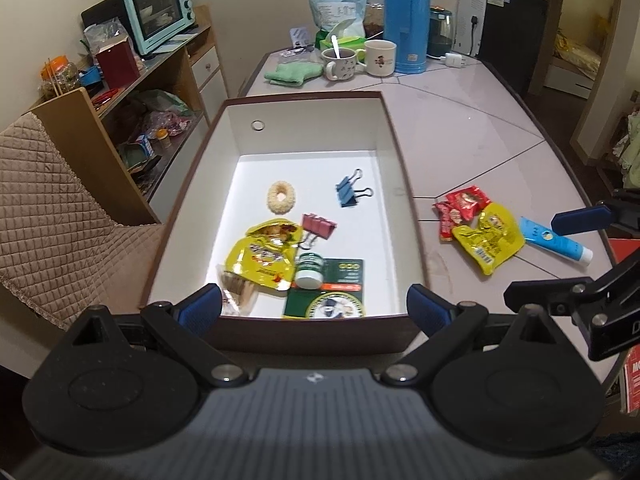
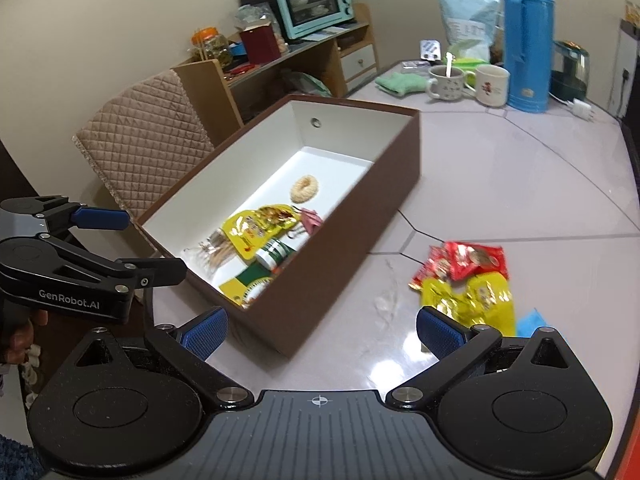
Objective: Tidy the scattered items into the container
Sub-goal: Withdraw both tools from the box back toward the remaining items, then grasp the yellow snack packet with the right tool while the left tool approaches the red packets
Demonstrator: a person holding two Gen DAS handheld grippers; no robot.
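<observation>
A brown box with a white inside stands on the table; it also shows in the right wrist view. In it lie a yellow snack pouch, a blue binder clip, a pink clip, a hair tie, a small jar and a green card. On the table right of the box lie red snack packets, a yellow pouch and a blue tube. My left gripper is open and empty above the box's near edge. My right gripper is open and empty, near the box's corner and left of the yellow pouch.
At the far end of the table stand a blue thermos, two mugs, a green cloth, a bag and a kettle. A padded chair and a shelf with a mint oven are at the left.
</observation>
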